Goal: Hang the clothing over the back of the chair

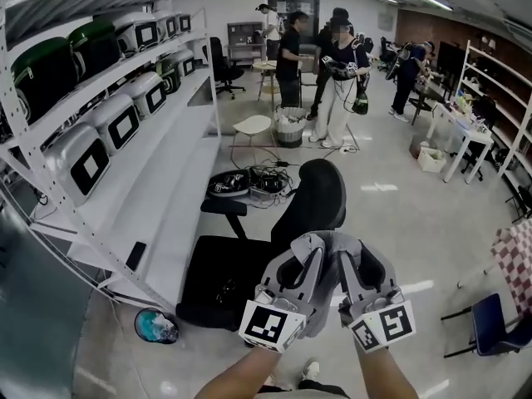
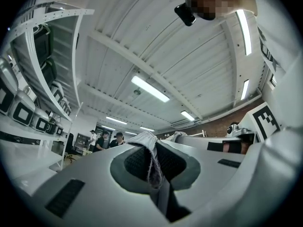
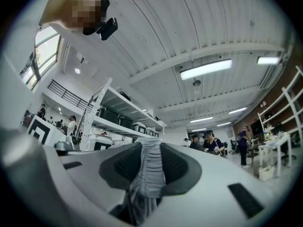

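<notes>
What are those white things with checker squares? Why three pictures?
They are grippers: hand tools a person holds, each with two jaws that pinch like tongs. The squares are part of them. The big picture comes from a camera on the person's head, looking down. There the left gripper and right gripper both pinch a grey piece of clothing near a black office chair. The other two pictures come from small cameras riding on each gripper, so you see its jaws close up, squeezing the cloth, with the ceiling behind.

Bright, even light from ceiling strip lights (image 2: 150,89), heavy fisheye warp at edges, perhaps slight foreground blur.
</notes>
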A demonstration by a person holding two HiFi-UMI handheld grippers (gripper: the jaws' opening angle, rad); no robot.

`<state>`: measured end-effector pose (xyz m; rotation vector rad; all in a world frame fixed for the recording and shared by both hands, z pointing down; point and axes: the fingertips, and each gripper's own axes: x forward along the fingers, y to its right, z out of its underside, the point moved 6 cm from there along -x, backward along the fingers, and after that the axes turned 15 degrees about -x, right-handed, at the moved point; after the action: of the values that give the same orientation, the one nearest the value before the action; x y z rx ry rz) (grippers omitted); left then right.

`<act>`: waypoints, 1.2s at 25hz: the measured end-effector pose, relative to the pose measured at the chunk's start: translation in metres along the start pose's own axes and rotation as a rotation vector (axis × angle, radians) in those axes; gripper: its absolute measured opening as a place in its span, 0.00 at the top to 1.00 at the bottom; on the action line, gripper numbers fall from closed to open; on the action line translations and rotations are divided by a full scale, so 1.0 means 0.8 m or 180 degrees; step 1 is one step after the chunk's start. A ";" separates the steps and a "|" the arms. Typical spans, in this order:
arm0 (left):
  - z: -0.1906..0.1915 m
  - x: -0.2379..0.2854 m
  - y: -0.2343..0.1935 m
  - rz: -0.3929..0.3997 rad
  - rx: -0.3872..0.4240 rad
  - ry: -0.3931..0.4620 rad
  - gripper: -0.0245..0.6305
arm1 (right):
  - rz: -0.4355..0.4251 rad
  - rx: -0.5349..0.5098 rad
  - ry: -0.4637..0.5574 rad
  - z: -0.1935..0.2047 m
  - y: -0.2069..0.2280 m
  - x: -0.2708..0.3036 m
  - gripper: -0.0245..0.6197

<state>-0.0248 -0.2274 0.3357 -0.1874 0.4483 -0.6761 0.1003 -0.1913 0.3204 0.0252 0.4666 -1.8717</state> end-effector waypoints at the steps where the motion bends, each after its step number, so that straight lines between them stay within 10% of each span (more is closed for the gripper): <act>1: -0.002 0.010 -0.003 0.0013 0.0013 -0.0005 0.92 | 0.0022 -0.0018 0.0015 -0.001 0.013 0.005 0.77; 18: -0.090 0.159 -0.089 0.0053 0.0382 0.0173 0.92 | 0.0032 -0.0313 0.0385 -0.044 0.151 0.133 0.78; 30: -0.012 0.231 -0.141 -0.0293 0.0467 -0.0083 0.92 | 0.0121 -0.0251 0.0081 0.049 0.190 0.186 0.78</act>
<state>0.0349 -0.4322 0.2990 -0.0783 0.3653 -0.7929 0.1951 -0.3799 0.2743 0.0052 0.5536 -1.8162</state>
